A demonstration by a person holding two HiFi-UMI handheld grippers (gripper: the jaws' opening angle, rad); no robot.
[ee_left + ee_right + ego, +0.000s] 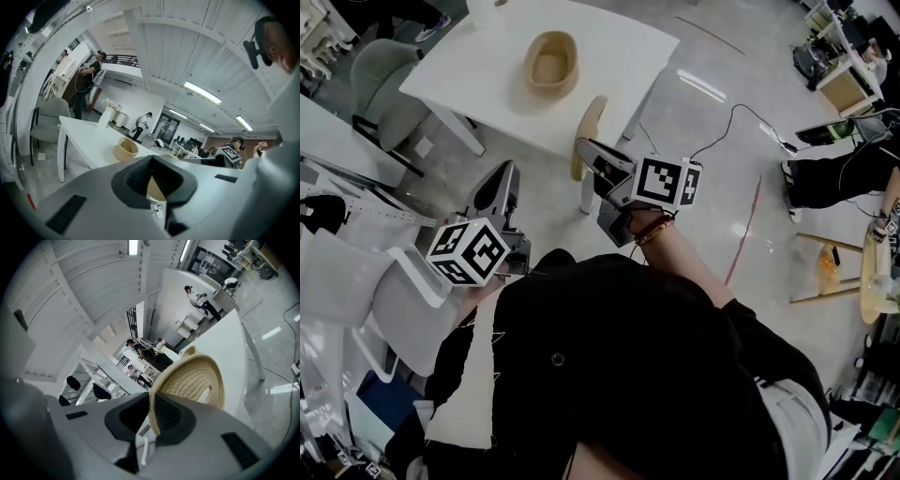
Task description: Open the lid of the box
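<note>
An oval woven box (550, 63) stands open on the white table (619, 47); the left gripper view also shows the box (125, 149). Its flat woven lid (589, 131) hangs edge-on off the table's near edge, in the air. My right gripper (592, 155) is shut on the lid's rim. In the right gripper view the lid (192, 380) rises from between the jaws of the right gripper (152, 401). My left gripper (502, 187) is lower left, away from the table, its jaws together and nothing in them; the left gripper view shows the left gripper (151, 161) pointing toward the table.
A grey chair (384, 66) stands at the table's left end. White furniture (356, 281) lies close at my left. A black cable (731, 122) runs over the grey floor at right, near a seated person's legs (834, 178) and a wooden stool (872, 272).
</note>
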